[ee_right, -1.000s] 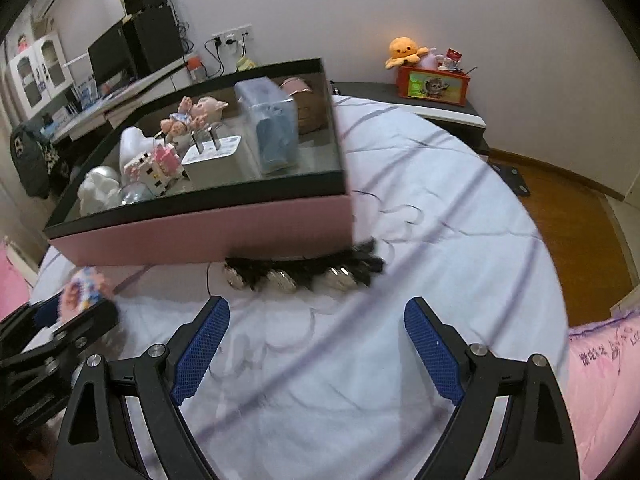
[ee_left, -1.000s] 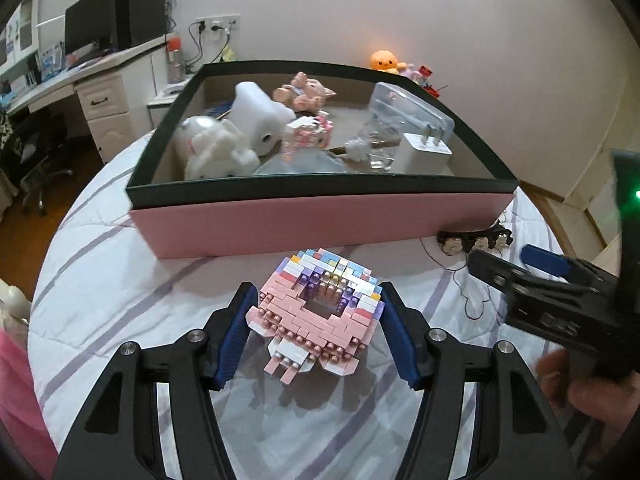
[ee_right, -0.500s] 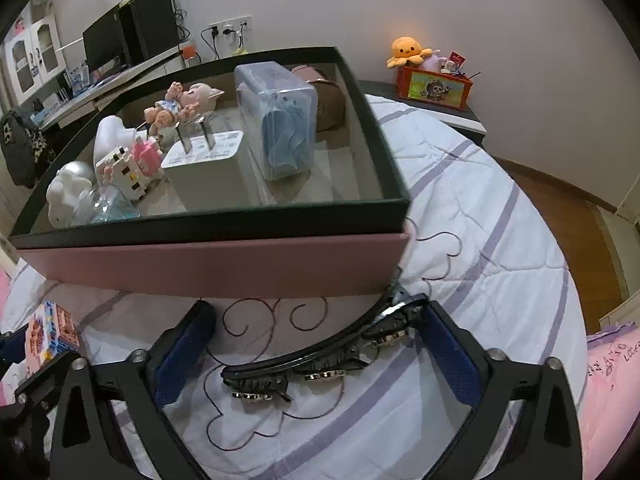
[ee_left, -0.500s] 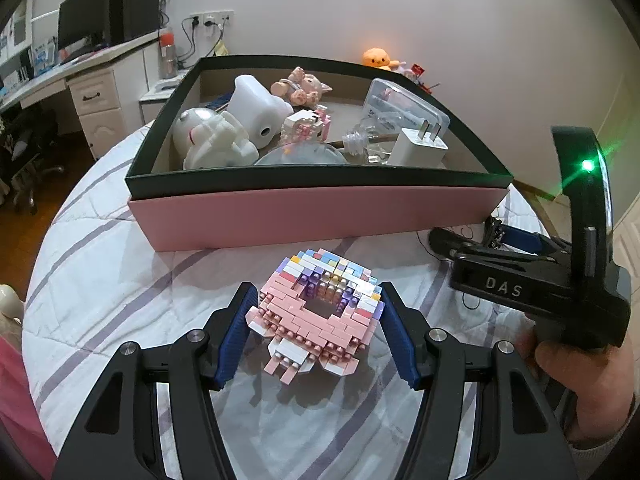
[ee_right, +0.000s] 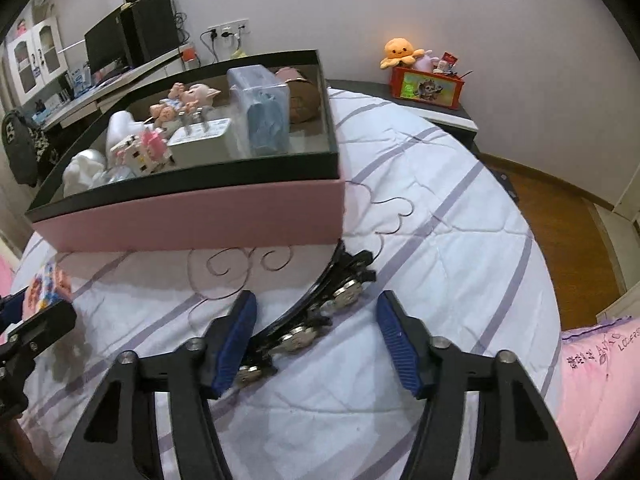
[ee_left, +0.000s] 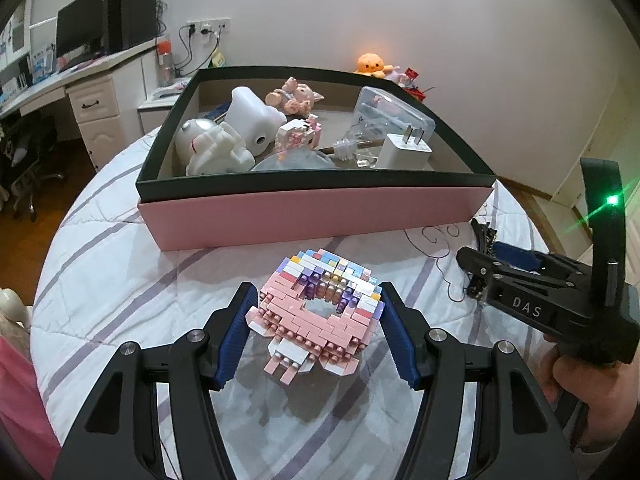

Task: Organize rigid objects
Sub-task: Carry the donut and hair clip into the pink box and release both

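The left hand-held gripper [ee_left: 316,330] holds a pink brick-built figure [ee_left: 318,306] between its blue pads [ee_left: 236,336], both pads pressing on the figure's sides, just above the white quilt with purple stripes [ee_left: 120,264]. Beyond the figure, a pink box with a dark rim [ee_left: 312,216] sits on the quilt. Inside it, from left to right, lie a white figurine [ee_left: 212,148], a small pink-and-white block toy [ee_left: 298,134], a pink pig doll [ee_left: 294,96], a clear plastic case [ee_left: 394,118] and a white charger plug [ee_left: 404,150].

Right of the box's near corner, a black curved tambourine with silver jingles [ee_right: 316,316] rests on the quilt, one end touching the box. The right hand-held gripper [ee_right: 316,340] straddles it; its jaws have just been closing. The left pad [ee_right: 236,340] touches the tambourine's rim, while the right pad [ee_right: 400,344] stands clear of it, so nothing is clamped yet. A hand [ee_left: 580,384] grips this gripper's handle. Far right, a pink pillow [ee_right: 600,380] lies at the bed's edge.
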Available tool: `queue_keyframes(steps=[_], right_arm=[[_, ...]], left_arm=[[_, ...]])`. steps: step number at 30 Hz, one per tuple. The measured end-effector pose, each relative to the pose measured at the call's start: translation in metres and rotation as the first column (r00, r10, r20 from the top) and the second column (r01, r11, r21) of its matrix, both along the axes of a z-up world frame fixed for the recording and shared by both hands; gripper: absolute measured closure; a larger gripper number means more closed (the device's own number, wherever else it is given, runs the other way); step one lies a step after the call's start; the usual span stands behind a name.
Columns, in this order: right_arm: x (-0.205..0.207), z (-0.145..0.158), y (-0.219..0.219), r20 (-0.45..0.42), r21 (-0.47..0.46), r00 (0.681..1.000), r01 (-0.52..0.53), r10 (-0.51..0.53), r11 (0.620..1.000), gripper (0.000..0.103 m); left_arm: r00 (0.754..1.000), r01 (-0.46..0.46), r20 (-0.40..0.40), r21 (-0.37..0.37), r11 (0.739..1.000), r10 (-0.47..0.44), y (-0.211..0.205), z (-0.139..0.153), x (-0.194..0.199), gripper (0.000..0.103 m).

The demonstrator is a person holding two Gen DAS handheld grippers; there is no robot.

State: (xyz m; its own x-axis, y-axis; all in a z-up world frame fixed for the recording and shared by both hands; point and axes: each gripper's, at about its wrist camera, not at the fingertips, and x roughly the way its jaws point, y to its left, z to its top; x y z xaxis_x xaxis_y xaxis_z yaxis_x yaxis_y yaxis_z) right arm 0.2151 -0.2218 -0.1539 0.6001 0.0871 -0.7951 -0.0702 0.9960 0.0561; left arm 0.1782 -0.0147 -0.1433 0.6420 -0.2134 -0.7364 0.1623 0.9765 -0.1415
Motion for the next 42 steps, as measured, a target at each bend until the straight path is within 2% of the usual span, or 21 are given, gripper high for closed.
queue_keyframes(steps=[1, 2, 7, 11, 12, 19, 23, 28, 34, 42], right_arm=[[0.000, 0.001, 0.000, -0.003, -0.002, 1.000, -0.002, 0.002, 1.000, 0.069], [-0.002, 0.001, -0.001, -0.006, 0.001, 1.000, 0.002, -0.002, 1.000, 0.071], [0.001, 0.003, -0.012, -0.005, 0.042, 0.997, 0.080, -0.080, 0.996, 0.070], [0.009, -0.001, -0.002, 0.014, -0.031, 0.998, 0.059, -0.058, 0.998, 0.072], [0.008, 0.000, -0.002, 0.011, -0.013, 0.999, 0.043, -0.042, 0.999, 0.084], [-0.019, 0.010, -0.011, 0.022, 0.069, 1.000, 0.003, -0.004, 0.998, 0.084], [-0.035, 0.033, -0.009, 0.069, 0.095, 0.997, -0.027, 0.021, 0.995, 0.084], [-0.034, 0.068, 0.004, 0.147, 0.110, 0.987, -0.089, 0.073, 0.990, 0.084], [-0.014, 0.107, 0.032, 0.236, 0.097, 0.962, -0.165, 0.138, 0.982, 0.084], [0.041, 0.120, 0.049, 0.255, 0.098, 0.953, -0.195, 0.165, 0.976, 0.084]], left_arm=[[1.000, -0.001, 0.002, -0.001, 1.000, 0.001, 0.001, 0.001, -0.001, 0.041], [1.000, -0.004, 0.004, -0.002, 1.000, 0.004, 0.001, 0.002, -0.001, 0.041], [1.000, -0.008, 0.007, -0.002, 1.000, 0.008, 0.001, 0.003, -0.003, 0.041], [1.000, 0.003, 0.011, 0.000, 1.000, -0.003, -0.004, 0.005, -0.005, 0.041], [1.000, 0.004, 0.017, 0.002, 1.000, -0.004, -0.004, 0.006, -0.007, 0.041], [0.999, -0.016, 0.036, -0.004, 1.000, 0.016, 0.004, 0.015, -0.010, 0.041], [0.998, -0.013, 0.056, -0.009, 1.000, 0.014, 0.006, 0.024, -0.012, 0.041], [0.995, -0.024, 0.099, -0.007, 1.000, 0.025, 0.011, 0.042, -0.010, 0.041], [0.982, -0.057, 0.183, 0.008, 0.998, 0.055, 0.019, 0.077, 0.014, 0.041], [0.968, -0.076, 0.238, 0.001, 0.997, 0.073, 0.021, 0.106, 0.063, 0.041]])
